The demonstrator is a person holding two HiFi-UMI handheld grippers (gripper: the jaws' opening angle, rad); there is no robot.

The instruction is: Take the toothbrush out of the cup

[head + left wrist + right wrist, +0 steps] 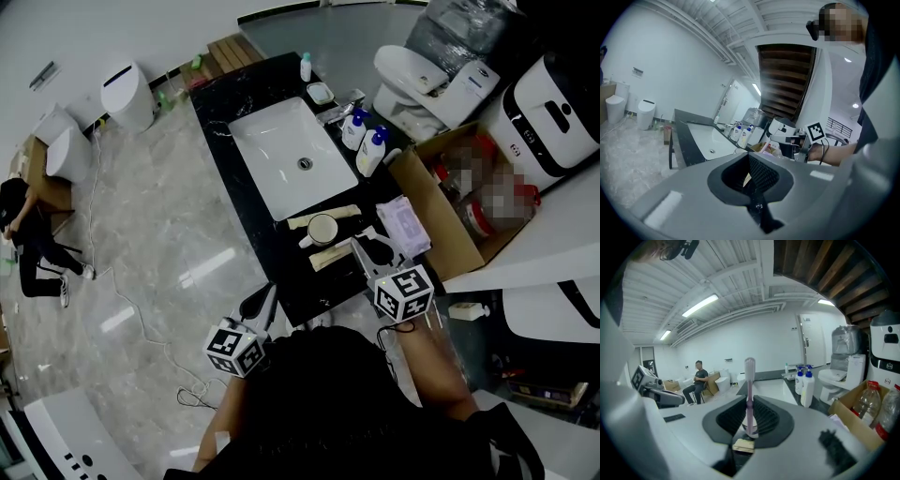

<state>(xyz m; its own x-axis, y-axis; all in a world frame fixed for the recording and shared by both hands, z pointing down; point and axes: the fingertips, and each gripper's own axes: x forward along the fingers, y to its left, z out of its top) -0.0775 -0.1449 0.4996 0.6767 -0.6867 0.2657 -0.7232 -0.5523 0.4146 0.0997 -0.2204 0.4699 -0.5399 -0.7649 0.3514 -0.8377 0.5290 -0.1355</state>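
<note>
A pink toothbrush (749, 380) stands upright between the jaws of my right gripper (749, 420), which is shut on its handle. Just below and behind the handle's lower end is the white cup (755, 432). I cannot tell whether the end is still inside it. In the head view the cup (322, 228) stands on the black counter (225, 103) in front of the sink. The right gripper (361, 248) is just to its right. My left gripper (265, 302) hangs off the counter's near edge. Its jaws meet with nothing between them (752, 180).
A white sink (291, 155) is set into the counter. Pump bottles (370, 150) stand to its right. Beige folded cloths (328, 258) lie by the cup, with a wipes packet (403, 225) nearby. An open cardboard box (450, 216) sits to the right. A seated person (697, 380) is far off.
</note>
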